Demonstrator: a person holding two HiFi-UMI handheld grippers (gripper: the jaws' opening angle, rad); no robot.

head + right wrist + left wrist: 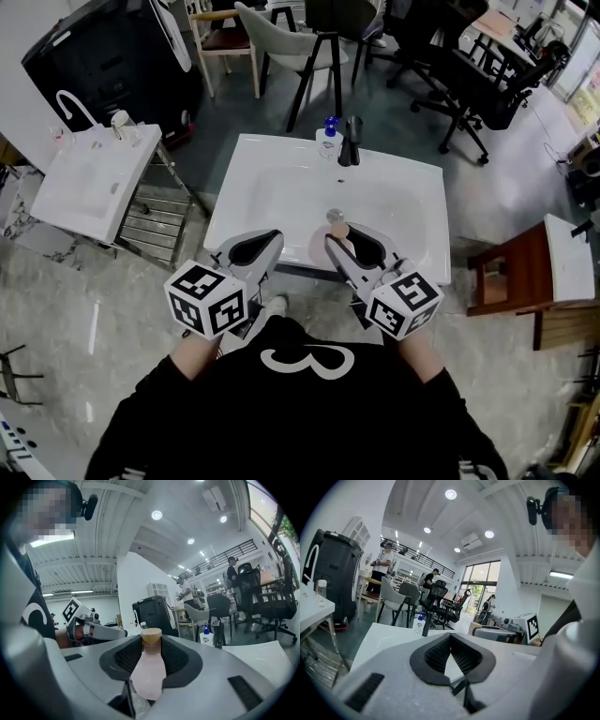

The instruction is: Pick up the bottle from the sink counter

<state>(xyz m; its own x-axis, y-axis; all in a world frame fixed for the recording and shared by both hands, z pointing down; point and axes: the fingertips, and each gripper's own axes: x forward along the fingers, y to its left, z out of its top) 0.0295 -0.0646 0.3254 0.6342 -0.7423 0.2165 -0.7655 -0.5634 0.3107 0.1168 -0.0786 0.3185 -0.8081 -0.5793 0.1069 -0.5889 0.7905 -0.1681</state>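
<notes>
The white sink spreads under both your tips. Your right gripper is clamped on the pink bottle, its tan cap poking past the pads. Your left gripper, alongside, is pinched closed on nothing. The soap dispenser sits well ahead.

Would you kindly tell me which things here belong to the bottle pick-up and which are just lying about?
Job: bottle, right gripper holding it, sink counter.
Lying about: soap dispenser, tap, spare basin, chairs.
</notes>
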